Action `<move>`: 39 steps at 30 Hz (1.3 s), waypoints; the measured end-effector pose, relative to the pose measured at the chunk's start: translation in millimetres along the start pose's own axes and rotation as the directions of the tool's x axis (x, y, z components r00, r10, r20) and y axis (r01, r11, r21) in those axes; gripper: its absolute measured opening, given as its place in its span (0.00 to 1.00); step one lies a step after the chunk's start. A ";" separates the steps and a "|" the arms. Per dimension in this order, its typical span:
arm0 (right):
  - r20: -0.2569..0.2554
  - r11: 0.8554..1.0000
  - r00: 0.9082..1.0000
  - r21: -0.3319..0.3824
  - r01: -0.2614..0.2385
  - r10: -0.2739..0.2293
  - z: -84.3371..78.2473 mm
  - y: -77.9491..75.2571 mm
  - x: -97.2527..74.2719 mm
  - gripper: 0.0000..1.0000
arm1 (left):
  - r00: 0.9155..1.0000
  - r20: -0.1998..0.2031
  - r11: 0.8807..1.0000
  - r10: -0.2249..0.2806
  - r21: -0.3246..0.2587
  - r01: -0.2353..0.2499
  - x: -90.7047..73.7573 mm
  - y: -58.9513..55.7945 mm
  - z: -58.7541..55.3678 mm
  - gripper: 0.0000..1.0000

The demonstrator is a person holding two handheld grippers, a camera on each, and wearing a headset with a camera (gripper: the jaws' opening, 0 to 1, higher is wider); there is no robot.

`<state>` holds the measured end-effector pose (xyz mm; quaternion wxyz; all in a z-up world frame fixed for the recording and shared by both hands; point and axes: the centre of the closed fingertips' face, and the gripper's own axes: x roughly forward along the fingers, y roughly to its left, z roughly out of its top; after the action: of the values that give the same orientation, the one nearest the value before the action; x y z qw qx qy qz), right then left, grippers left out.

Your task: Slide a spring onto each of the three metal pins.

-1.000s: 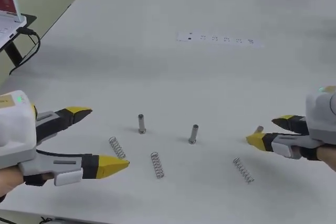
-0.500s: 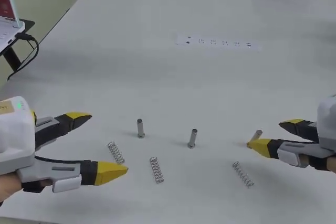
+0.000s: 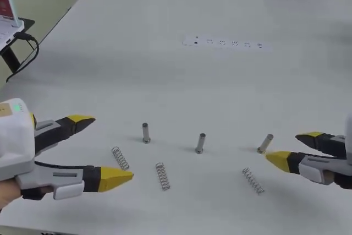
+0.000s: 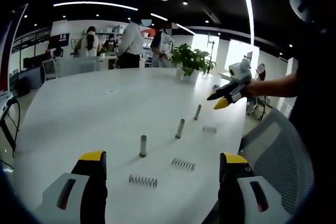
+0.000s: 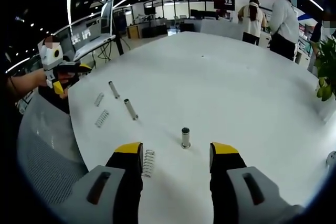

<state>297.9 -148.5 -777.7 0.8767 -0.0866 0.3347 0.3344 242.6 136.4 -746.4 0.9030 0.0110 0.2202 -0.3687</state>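
Note:
Three short metal pins stand upright on the white table: a left pin (image 3: 146,132), a middle pin (image 3: 201,142) and a right pin (image 3: 265,143). Three springs lie flat in front of them: a left spring (image 3: 120,158), a middle spring (image 3: 161,175) and a right spring (image 3: 253,180). My left gripper (image 3: 100,148) is open, just left of the left spring. My right gripper (image 3: 294,148) is open too, right of the right pin, which stands ahead between its jaws in the right gripper view (image 5: 185,137). The left gripper view looks over the left pin (image 4: 143,146) and two springs.
A strip of small printed marks (image 3: 225,43) lies flat farther back on the table. A laptop edge and a black cable (image 3: 25,48) sit beyond the table's left side. People and a potted plant (image 4: 191,60) stand across the room.
My right gripper has drawn back to the right, uncovering the right pin. The left gripper has barely shifted. Pins and springs lie where they were.

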 end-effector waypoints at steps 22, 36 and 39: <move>-0.070 0.993 0.996 -0.107 -0.056 0.049 -13.9 24.6 1.7 0.38 | 1.000 0.005 1.000 0.004 -0.010 -0.004 -2.3 -0.3 -2.5 0.85; -0.145 0.985 0.984 -0.128 -0.120 0.101 -32.9 42.1 16.6 0.28 | 1.000 -0.002 1.000 0.009 -0.010 -0.009 -4.7 0.7 -5.8 0.84; -0.164 0.983 0.980 -0.129 -0.133 0.111 -36.8 46.2 21.0 0.25 | 1.000 -0.001 1.000 0.007 -0.012 -0.007 -4.2 -0.6 -5.5 0.84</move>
<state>260.3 -116.0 -815.9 0.8175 -0.1527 0.3829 0.4023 237.4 139.8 -749.6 0.9043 0.0066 0.2226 -0.3642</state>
